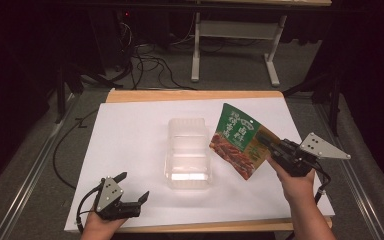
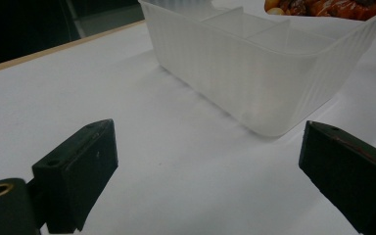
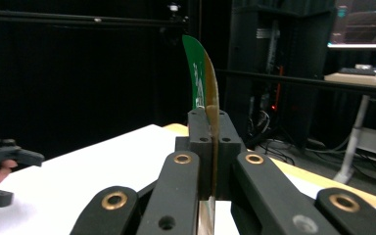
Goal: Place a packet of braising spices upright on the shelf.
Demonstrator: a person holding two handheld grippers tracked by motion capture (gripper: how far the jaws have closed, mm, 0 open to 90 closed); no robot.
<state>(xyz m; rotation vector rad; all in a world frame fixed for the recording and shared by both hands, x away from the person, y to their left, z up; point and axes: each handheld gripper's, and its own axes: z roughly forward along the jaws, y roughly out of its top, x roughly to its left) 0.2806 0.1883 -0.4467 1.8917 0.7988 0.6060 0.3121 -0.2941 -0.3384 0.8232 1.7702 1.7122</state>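
A green and red snack packet point(image 1: 239, 141) hangs in the air above the right half of the table, tilted. My right gripper point(image 1: 266, 144) is shut on its lower right edge. In the right gripper view the packet point(image 3: 203, 73) stands edge-on, pinched between the closed jaws of my right gripper point(image 3: 210, 128). A translucent plastic container point(image 1: 189, 154) with a divider sits at the table's middle, just left of the packet. My left gripper point(image 1: 134, 185) rests open near the front left edge. In the left gripper view the gripper point(image 2: 210, 142) has nothing between its jaws, and the container point(image 2: 254, 73) lies ahead.
A white sheet point(image 1: 130, 135) covers the wooden table point(image 1: 195, 95). Beyond the far edge are floor cables point(image 1: 145, 65) and a white stand frame point(image 1: 235, 45). Dark equipment lines both sides. My left gripper point(image 3: 0, 171) appears at the far left of the right gripper view.
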